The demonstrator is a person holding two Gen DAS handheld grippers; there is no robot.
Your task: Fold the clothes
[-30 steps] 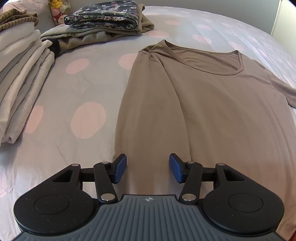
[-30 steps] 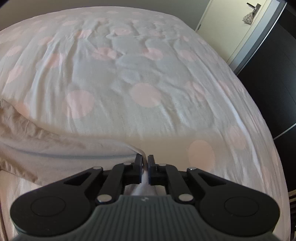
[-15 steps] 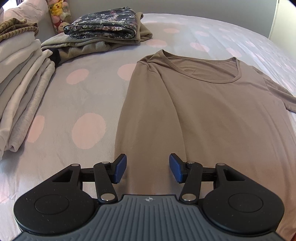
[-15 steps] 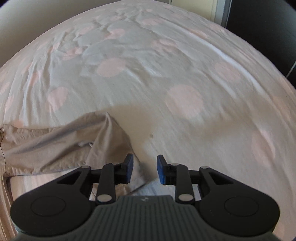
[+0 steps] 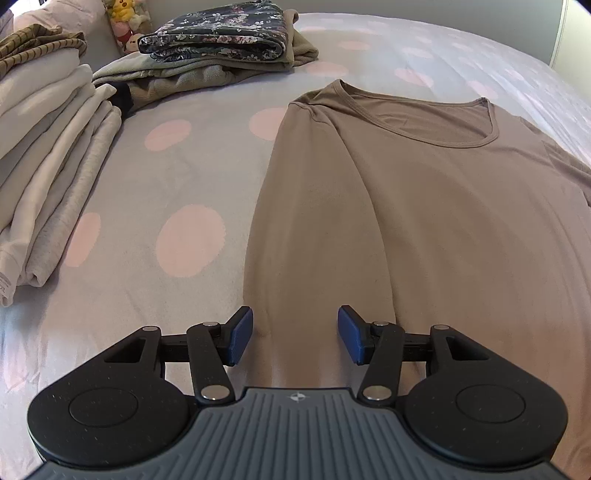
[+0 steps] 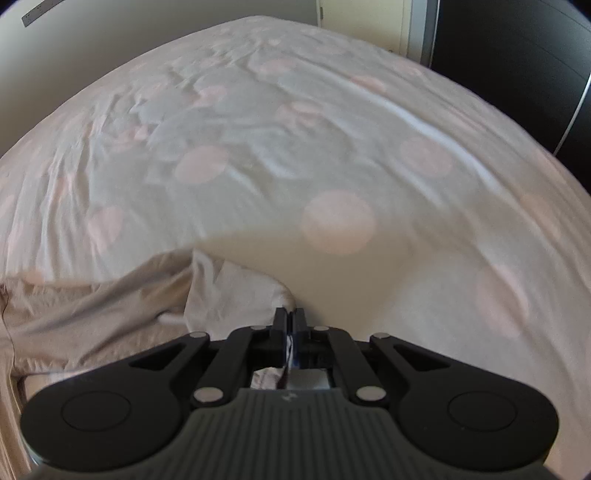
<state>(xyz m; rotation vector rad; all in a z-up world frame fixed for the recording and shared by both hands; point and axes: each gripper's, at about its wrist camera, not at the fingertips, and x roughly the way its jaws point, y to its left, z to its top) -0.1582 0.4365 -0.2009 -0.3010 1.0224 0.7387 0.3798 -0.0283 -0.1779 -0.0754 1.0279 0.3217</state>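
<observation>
A taupe long-sleeved shirt (image 5: 424, 206) lies flat, neckline away from me, on a bed cover (image 5: 177, 177) with pink dots. Its left sleeve is folded in over the body. My left gripper (image 5: 295, 332) hangs open just above the shirt's lower left part, with nothing between its blue pads. In the right wrist view the shirt's other sleeve (image 6: 229, 291) lies rumpled on the cover (image 6: 332, 147). My right gripper (image 6: 291, 321) is shut on that sleeve's end, and a bit of cloth shows pinched between the jaws.
A stack of folded pale clothes (image 5: 48, 147) lies at the left. A folded floral garment (image 5: 221, 40) rests on an olive one at the back, beside plush toys (image 5: 123, 22). A dark wardrobe (image 6: 517, 55) stands beyond the bed's right edge.
The right gripper let go of the cloth, opened, rolled and shifted along the sleeve, then shut on its end again. The left gripper stayed open in place.
</observation>
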